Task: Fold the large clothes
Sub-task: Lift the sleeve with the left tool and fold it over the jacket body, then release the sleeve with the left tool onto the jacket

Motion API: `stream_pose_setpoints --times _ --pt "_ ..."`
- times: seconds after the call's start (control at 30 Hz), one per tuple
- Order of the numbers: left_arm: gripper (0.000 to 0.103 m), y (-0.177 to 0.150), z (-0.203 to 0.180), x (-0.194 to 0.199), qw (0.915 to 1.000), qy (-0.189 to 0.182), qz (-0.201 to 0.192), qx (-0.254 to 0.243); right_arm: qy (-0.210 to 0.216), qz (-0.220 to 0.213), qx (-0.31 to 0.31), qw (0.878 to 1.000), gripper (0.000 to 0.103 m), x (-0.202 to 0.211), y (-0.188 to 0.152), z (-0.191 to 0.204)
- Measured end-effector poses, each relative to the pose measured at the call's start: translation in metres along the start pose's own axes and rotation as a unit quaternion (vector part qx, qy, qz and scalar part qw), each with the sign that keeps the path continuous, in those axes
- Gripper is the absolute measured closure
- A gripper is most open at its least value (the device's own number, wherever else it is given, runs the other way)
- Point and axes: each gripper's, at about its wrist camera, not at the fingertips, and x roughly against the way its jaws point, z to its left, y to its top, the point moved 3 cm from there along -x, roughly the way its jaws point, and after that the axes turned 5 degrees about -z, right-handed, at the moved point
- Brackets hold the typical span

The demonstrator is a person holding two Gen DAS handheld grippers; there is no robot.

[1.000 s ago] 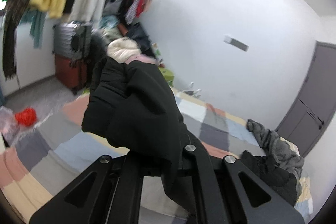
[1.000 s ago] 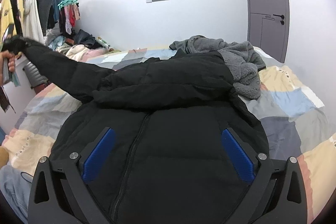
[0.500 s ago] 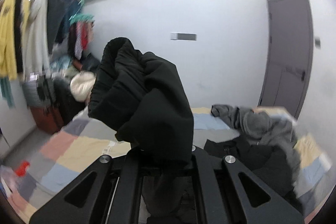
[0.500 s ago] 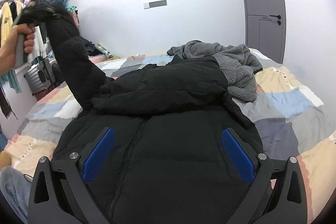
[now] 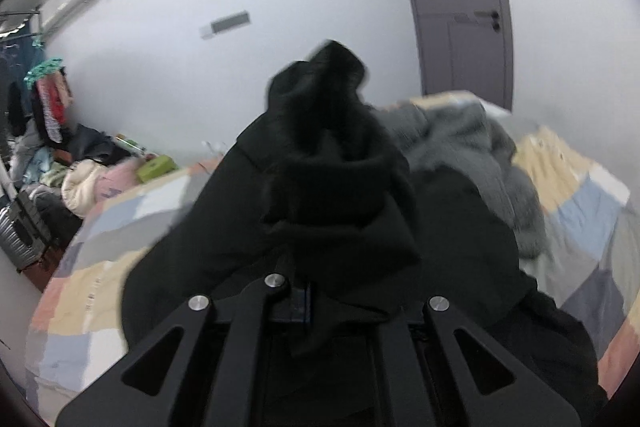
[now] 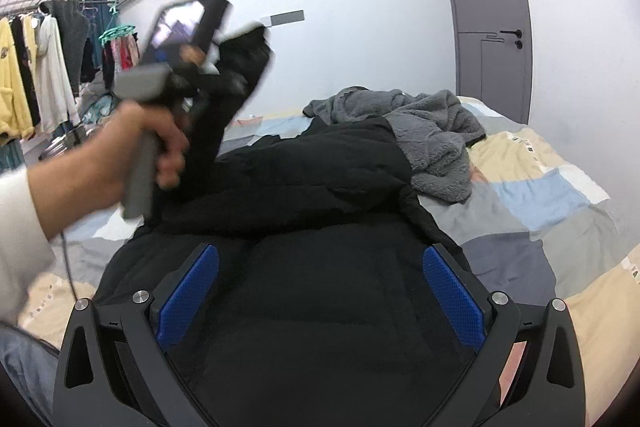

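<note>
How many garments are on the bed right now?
2 that I can see. The black jacket is spread across the near side, its sleeve lifted by the left hand-held gripper; the gray fleece lies bunched behind it. More may be hidden underneath.

A grey fleece garment lies crumpled toward the far edge of the bed, on its patchwork cover; a grey door stands shut beyond the far right corner; clothes hang on a rack past the left edge; a silver suitcase stands beneath.
</note>
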Motion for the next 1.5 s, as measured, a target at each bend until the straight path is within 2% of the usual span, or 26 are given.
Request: stream_pose_setpoints --times 0.23,0.33,0.4,0.43,0.5,0.53,0.57,0.63,0.73,0.87,1.0,1.13,1.2,1.37,1.5 --pt "0.097 -0.036 -0.028 -0.04 0.9985 -0.027 0.048 0.007 -0.001 0.019 -0.037 0.999 0.0 -0.023 -0.008 -0.027" --pt "0.094 -0.04 -0.028 -0.043 0.9979 -0.036 0.048 0.023 0.004 0.027 -0.049 0.998 0.0 -0.029 -0.01 -0.031" --pt "0.088 -0.04 -0.029 -0.043 0.9976 -0.041 0.049 0.027 0.005 0.029 -0.051 0.998 0.0 -0.032 -0.011 -0.033" --pt "0.08 -0.041 -0.031 -0.044 0.9974 -0.044 0.05 0.029 0.007 0.03 -0.052 0.998 0.0 -0.032 -0.012 -0.032" --pt "0.051 -0.04 -0.034 -0.042 0.997 -0.051 0.049 0.034 0.006 0.027 -0.057 0.998 0.0 -0.031 -0.012 -0.031" --pt "0.021 -0.039 -0.035 -0.037 0.9968 -0.056 0.043 0.039 0.006 0.026 -0.056 0.998 0.0 -0.03 -0.011 -0.03" --pt "0.008 -0.038 -0.035 -0.031 0.9973 -0.052 0.033 0.039 0.006 0.023 -0.055 0.998 0.0 -0.028 -0.011 -0.03" --pt "0.007 -0.035 -0.035 -0.02 0.9976 -0.051 0.02 0.042 0.008 0.018 -0.052 0.998 0.0 -0.028 -0.009 -0.031" --pt "0.007 -0.033 -0.032 -0.009 0.9967 -0.054 0.024 0.056 0.013 0.013 -0.05 0.999 0.0 -0.025 -0.008 -0.029" --pt "0.007 -0.027 -0.026 0.021 0.9986 -0.038 0.009 0.036 0.018 0.007 -0.047 0.999 0.0 -0.023 -0.005 -0.026" --pt "0.007 -0.027 -0.003 0.055 0.9971 -0.041 0.002 0.063 0.025 0.005 -0.046 0.999 0.0 -0.021 -0.003 -0.023" --pt "0.007 -0.037 0.03 0.078 0.9959 -0.029 -0.006 0.086 0.043 0.009 -0.044 0.998 0.0 -0.019 0.004 -0.014" --pt "0.007 -0.044 0.047 0.079 0.9953 -0.019 -0.001 0.095 0.061 0.011 -0.031 0.998 0.0 -0.024 0.015 -0.006" --pt "0.007 -0.06 0.104 0.066 0.9898 0.016 0.015 0.141 0.081 -0.027 0.032 0.996 0.0 -0.058 0.075 0.019" --pt "0.007 -0.074 0.147 0.039 0.982 0.034 0.041 0.181 0.062 0.022 0.021 0.998 0.0 -0.123 0.101 0.018"
